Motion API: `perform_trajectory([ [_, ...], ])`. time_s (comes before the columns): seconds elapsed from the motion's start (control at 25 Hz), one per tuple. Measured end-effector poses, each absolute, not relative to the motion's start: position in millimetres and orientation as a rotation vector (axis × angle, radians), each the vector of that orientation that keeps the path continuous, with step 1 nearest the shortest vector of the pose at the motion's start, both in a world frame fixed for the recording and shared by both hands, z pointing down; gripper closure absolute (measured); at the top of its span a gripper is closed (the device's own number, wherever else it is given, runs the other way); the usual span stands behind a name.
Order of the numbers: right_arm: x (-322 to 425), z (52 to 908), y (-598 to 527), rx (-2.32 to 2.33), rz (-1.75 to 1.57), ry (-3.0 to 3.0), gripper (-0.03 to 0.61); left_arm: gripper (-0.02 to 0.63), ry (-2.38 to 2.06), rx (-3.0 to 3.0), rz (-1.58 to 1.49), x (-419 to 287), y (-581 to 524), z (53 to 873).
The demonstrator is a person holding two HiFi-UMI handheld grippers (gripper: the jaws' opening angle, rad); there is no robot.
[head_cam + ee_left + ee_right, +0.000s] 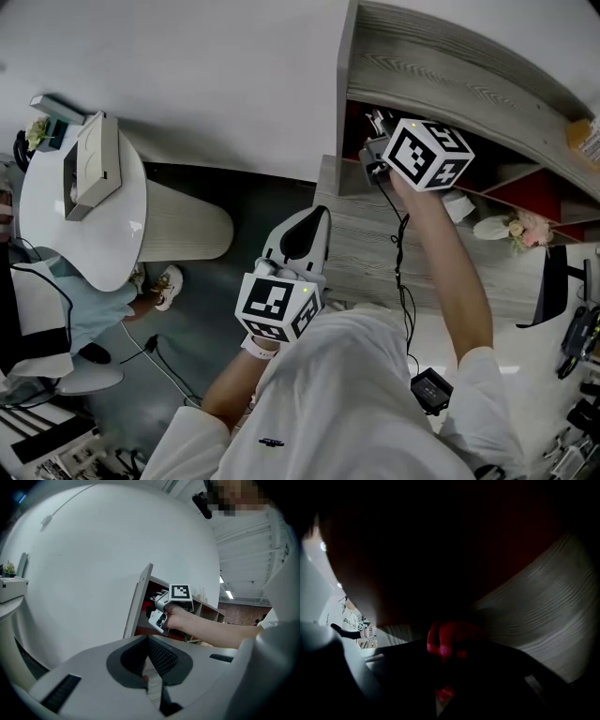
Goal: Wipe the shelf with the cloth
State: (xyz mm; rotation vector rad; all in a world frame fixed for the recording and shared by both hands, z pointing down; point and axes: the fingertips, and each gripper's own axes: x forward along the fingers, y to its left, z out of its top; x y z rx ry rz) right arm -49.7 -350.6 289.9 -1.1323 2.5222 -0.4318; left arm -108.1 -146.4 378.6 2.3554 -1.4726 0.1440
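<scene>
Right hand-held gripper (377,127), inside the shelf (450,70) compartment, grips what seems a red cloth (445,641); left hand-held gripper (319,220) is closed, empty.

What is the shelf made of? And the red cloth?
The shelf looks like wood or wood-look board: pale grey and matt, with long grain stripes. The cloth looks soft and is bunched into rounded folds, so it is probably fabric, but it's too dark to tell the kind.
</scene>
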Motion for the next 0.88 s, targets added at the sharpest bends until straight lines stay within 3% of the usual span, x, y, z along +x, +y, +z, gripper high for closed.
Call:
perform_trajectory([
  [0.48, -52.0, 332.6, -365.7, -1.264, -0.549, 2.622, 0.526, 0.607, -1.464, 2.365, 0.155, -100.7, -147.8, 378.8],
  [0.88, -53.3, 405.5, -363.8, -1.433, -0.996, 2.727, 0.525, 0.607, -1.478, 2.379, 0.157, -97.0, -136.8, 371.2],
])
